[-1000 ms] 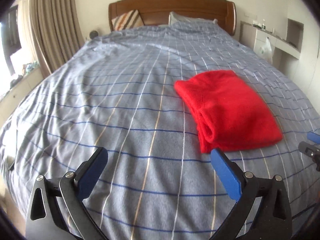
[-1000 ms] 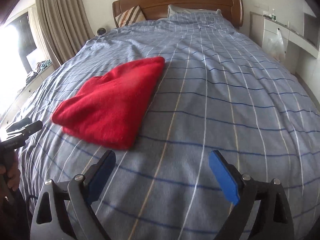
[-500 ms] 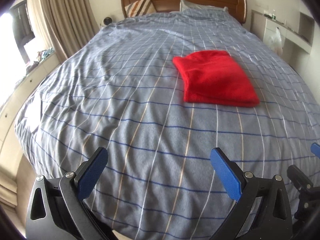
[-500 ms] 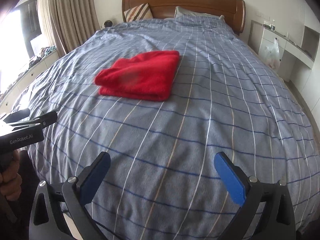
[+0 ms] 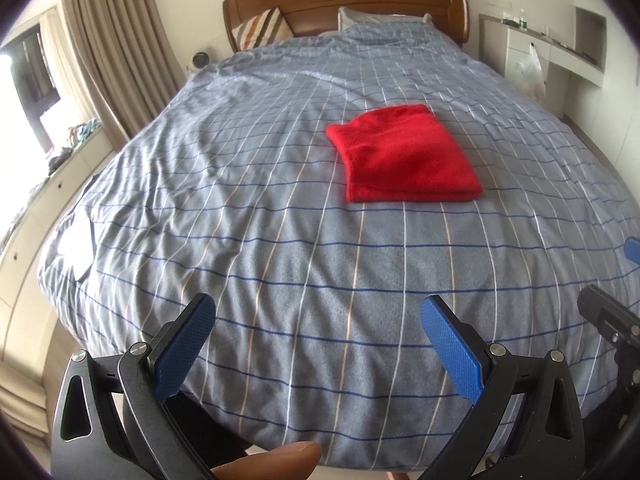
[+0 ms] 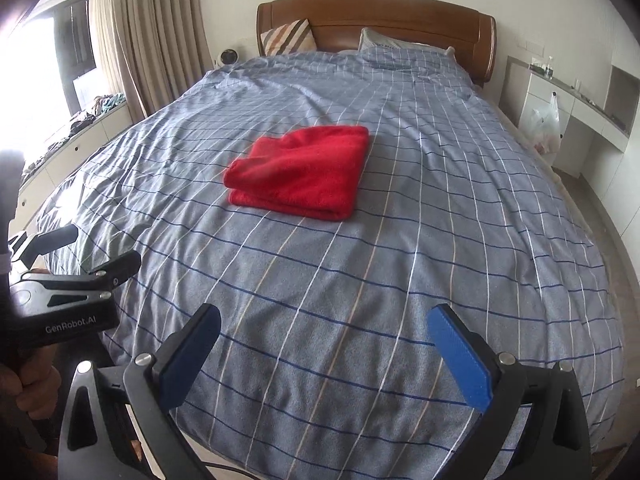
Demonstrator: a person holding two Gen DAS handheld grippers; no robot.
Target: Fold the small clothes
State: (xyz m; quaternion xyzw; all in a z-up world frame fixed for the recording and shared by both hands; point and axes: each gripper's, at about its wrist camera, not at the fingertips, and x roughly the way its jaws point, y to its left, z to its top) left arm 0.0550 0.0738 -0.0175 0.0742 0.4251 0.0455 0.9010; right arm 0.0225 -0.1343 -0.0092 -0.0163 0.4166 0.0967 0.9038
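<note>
Now the big bed [image 6: 360,280] fills most of the room, and it wears a grey-blue cover with thin white, tan and blue lines. On the cover, about halfway up the bed, lies the red cloth [image 6: 300,170] — folded flat into a neat block, with nothing touching it. At the head of the bed stands a brown wooden headboard [image 6: 376,16], with a striped pillow [image 6: 286,38] and a pale pillow [image 5: 372,20] leaning on it. Long tan curtains [image 6: 160,32] hang by the window beside the bed, and a white plastic bag [image 6: 546,126] hangs on the other side. Down at the foot of the bed, well away from the red cloth, the left gripper [image 5: 318,344] has its jaws wide apart and holds nothing. The right gripper [image 6: 324,354] has just finished spreading its jaws wide — nothing sits between them either.
</note>
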